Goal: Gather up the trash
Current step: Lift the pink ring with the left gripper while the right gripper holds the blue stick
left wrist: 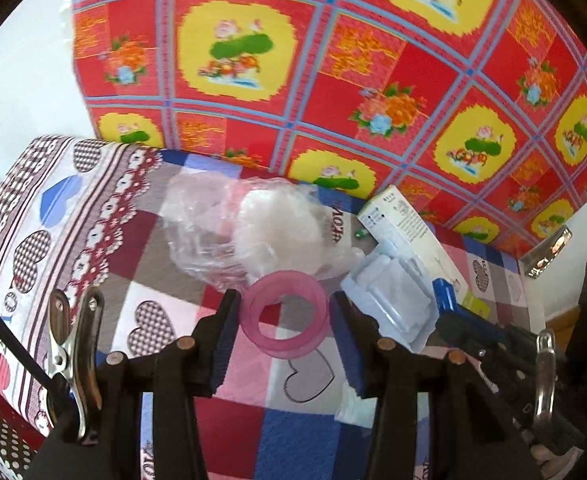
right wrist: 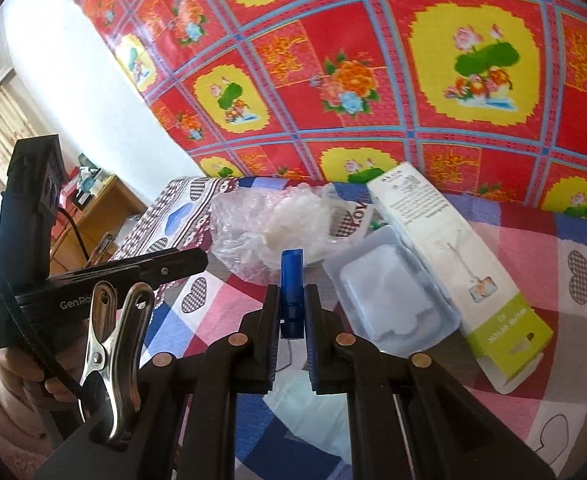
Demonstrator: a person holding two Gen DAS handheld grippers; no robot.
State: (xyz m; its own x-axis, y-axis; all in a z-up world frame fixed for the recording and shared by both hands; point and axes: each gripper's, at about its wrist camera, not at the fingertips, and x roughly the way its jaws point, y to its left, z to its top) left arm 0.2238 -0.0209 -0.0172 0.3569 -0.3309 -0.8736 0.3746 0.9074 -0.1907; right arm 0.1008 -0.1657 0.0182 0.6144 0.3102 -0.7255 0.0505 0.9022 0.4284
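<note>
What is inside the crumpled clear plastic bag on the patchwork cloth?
The clear plastic bag holds a soft white wad, seen through the film in both views. What the wad is, and anything beneath it, is hidden by the crinkles.

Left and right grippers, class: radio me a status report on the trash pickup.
Left gripper holds pink ring. Right gripper shut on blue cap. Plastic bag, clear tray, white box remain on the cloth. Nothing blocking.

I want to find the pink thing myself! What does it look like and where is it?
Look at the patchwork heart cloth below the red flowered mat. In front of the crumpled clear bag sits the pink ring, the only round, hollow, pink piece there.
</note>
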